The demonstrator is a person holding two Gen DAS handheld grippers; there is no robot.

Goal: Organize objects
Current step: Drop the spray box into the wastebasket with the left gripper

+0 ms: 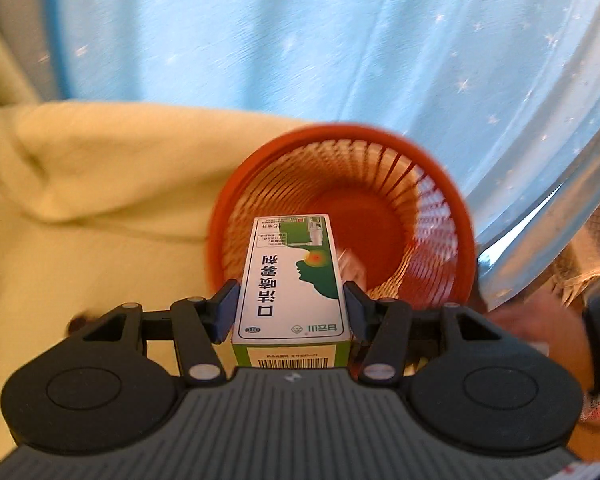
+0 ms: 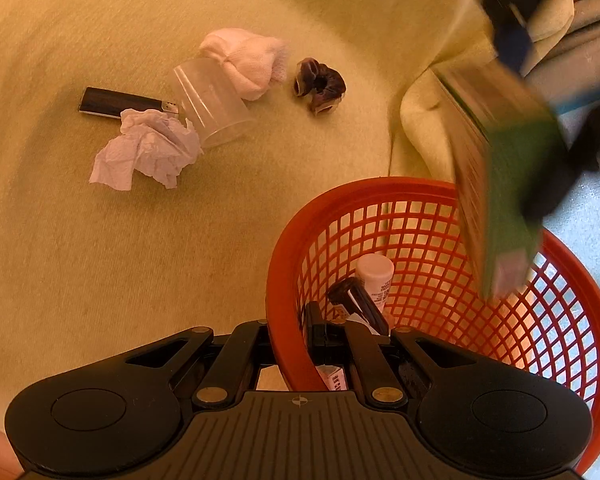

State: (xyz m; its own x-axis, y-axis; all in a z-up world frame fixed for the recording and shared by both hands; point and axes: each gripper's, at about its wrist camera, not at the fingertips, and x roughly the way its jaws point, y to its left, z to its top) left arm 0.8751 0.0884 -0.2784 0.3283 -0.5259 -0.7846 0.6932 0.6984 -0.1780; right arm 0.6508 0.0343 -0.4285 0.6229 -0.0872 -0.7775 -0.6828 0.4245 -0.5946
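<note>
Left wrist view showed the yellow blanket (image 1: 100, 208) spread wide, with the red mesh basket (image 1: 452, 184) resting on it by the blue starred fabric (image 1: 300, 32). Above the basket's near rim the left gripper (image 1: 290, 312) was clamped on a green-and-white medicine box (image 1: 292, 280), pads pressed to its long sides, the box's far end reaching over the basket's mouth. In the right wrist view the box (image 2: 508, 184) hung blurred over the basket's far side. The right gripper (image 2: 332, 332) pinched the basket's near rim (image 2: 284, 320), one finger inside and one outside, seemingly steadying it. Inside the basket lay a white-capped bottle (image 2: 376, 280) and a dark vial (image 2: 356, 300). Well beyond the basket on the blanket sat a clear plastic cup (image 2: 212, 100), a crumpled tissue (image 2: 144, 148), a white cloth ball (image 2: 248, 60), a dark scrunchie (image 2: 320, 84) and a black lighter (image 2: 116, 104). To release cleanly, the box would best be carried further over the basket's centre and lowered before the jaws part, while the rim is held firm.
</note>
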